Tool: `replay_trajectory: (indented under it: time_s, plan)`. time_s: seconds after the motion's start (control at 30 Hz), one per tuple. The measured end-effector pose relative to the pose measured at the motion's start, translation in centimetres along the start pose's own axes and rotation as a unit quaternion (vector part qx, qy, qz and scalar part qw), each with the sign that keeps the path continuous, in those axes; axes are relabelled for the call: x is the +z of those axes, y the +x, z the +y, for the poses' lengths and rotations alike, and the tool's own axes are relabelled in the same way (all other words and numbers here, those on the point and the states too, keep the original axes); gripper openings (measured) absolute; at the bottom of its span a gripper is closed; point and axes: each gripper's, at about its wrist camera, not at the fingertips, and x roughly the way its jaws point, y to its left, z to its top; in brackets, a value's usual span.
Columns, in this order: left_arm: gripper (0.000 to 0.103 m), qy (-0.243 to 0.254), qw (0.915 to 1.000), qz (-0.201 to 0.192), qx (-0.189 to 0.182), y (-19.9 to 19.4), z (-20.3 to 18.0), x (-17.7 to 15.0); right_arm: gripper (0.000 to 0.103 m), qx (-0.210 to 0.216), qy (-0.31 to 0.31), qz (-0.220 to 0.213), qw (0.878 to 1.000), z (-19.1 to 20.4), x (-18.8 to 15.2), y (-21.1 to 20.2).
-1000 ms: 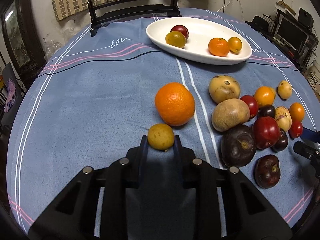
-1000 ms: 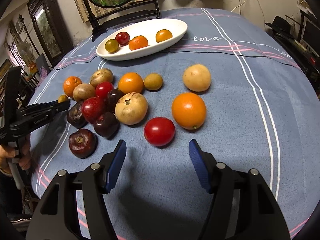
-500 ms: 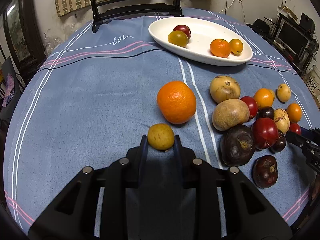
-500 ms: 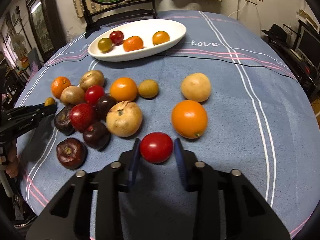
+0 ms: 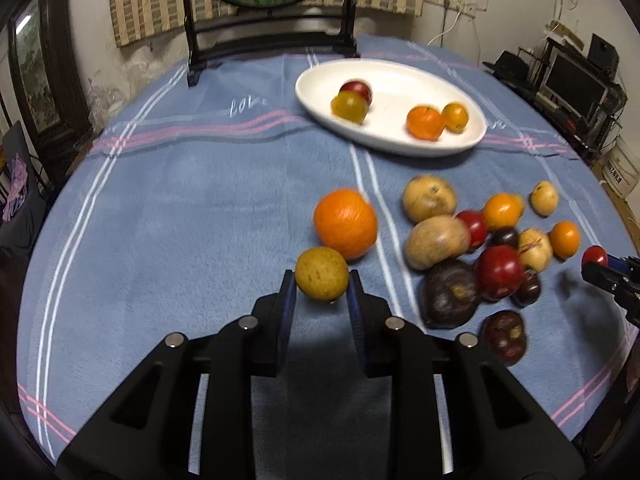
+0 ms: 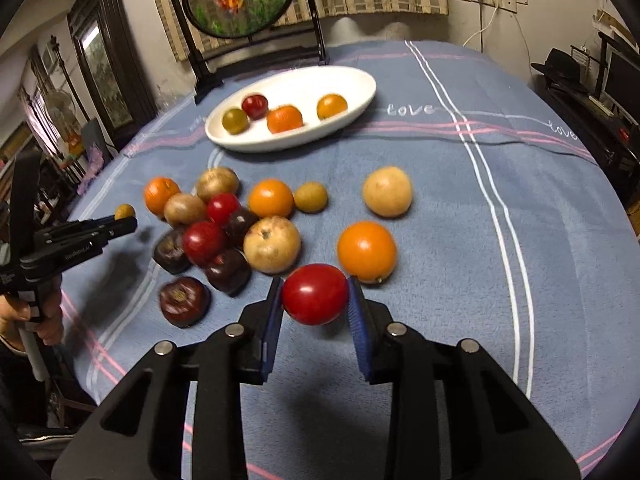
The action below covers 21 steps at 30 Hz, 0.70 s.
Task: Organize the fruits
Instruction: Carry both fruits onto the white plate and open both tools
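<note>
Now yellow fruit (image 5: 321,273) clamped in left gripper (image 5: 321,288), red tomato (image 6: 315,294) in right gripper (image 6: 315,300).

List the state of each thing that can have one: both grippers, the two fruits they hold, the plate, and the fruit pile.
Left gripper: shut on the yellow fruit.
Yellow fruit: held between the jaws.
Right gripper: shut on the red tomato.
Red tomato: held between the jaws.
White plate: holds four fruits, with room left.
Fruit pile: loose on the tablecloth.
</note>
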Motion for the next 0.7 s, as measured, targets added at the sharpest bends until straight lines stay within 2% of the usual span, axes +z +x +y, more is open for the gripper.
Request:
replay_trajectory:
  time_s: [0.17,0.33,0.43,0.53,0.7]
  plan:
    - [0.026,0.014,0.9993,-0.033,-0.014,-1.9,-1.0,2.1,0.032,0.017,-0.009,-0.031,0.999,0.7,2.0,-1.3]
    - [0.026,0.020,0.9981,-0.050,-0.029,-1.9,-2.2,5.5,0.032,0.018,-0.031,-0.054,0.998,1.6,5.4,-1.0]
    - [0.026,0.017,0.9979,-0.052,-0.034,-0.7,-2.9,7.7,0.032,0.027,-0.040,-0.058,0.997,2.0,7.8,0.3]
    - [0.026,0.020,0.9982,-0.038,-0.042,1.8,-3.7,10.3,0.032,0.025,-0.047,-0.055,0.997,2.4,11.0,2.5]
    - [0.026,0.026,0.9989,-0.021,-0.034,5.6,-5.0,13.3,0.032,0.027,-0.033,-0.040,0.998,1.9,15.2,6.8]
